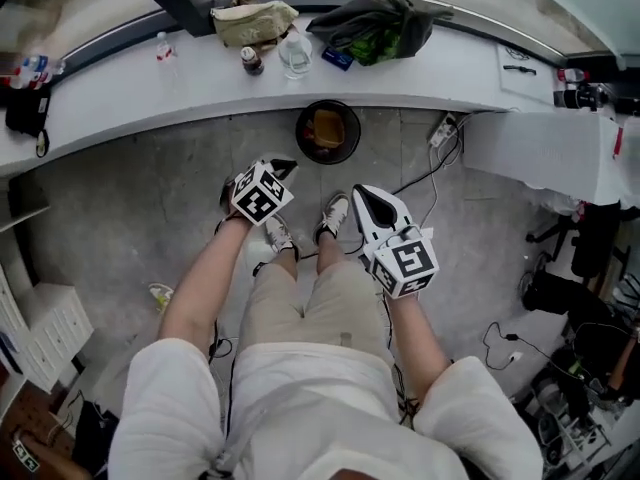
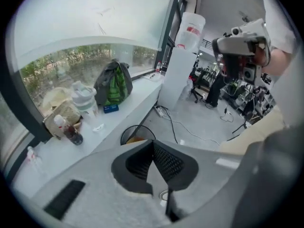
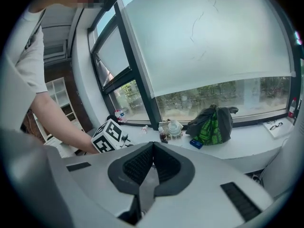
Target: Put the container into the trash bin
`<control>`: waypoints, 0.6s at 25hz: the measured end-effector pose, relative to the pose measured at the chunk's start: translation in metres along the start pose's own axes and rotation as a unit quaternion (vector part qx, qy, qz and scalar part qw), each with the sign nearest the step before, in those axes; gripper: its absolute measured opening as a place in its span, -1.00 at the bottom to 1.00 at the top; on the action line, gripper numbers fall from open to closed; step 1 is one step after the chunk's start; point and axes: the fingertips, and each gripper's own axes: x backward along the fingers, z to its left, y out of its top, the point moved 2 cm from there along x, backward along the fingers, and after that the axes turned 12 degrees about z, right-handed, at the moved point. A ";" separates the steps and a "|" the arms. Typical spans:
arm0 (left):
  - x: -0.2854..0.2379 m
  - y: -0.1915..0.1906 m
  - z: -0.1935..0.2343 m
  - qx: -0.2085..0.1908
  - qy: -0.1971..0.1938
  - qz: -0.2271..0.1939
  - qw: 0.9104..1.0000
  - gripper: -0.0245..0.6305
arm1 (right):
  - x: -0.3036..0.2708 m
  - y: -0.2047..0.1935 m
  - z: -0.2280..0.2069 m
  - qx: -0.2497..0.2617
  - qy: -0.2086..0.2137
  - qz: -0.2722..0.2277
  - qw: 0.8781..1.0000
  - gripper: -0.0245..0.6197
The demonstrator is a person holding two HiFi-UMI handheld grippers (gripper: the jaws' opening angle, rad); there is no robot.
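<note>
— Are we gripping anything with the left tool (image 2: 152, 148)?
— No, its jaws are pressing together on nothing, and the right tool (image 3: 152, 148) is sitting closed and bare too.
— Where are we seeing the container (image 1: 327, 128)?
— It is lying inside the trash bin (image 1: 298, 133), which is standing on the floor against the edge of the surface (image 1: 400, 68). We are holding both tools above our legs, apart from the bin.
</note>
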 end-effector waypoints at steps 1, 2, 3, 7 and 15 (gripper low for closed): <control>0.016 0.002 -0.004 0.006 0.008 -0.012 1.000 -0.87 | 0.006 0.006 0.006 0.002 0.001 -0.003 1.000 -0.92; 0.031 0.004 -0.007 0.014 0.016 -0.024 0.999 -0.87 | 0.013 0.013 0.013 0.006 0.002 -0.007 1.000 -0.92; 0.046 0.007 -0.009 0.022 0.024 -0.037 0.999 -0.87 | 0.019 0.021 0.019 0.011 0.004 -0.012 1.000 -0.92; 0.101 0.023 -0.009 0.051 0.059 -0.094 0.993 -0.87 | 0.040 0.058 0.039 0.043 0.013 -0.040 0.998 -0.92; 0.196 0.050 -0.023 0.094 0.115 -0.184 0.972 -0.87 | 0.091 0.097 0.057 0.065 0.012 -0.080 0.995 -0.92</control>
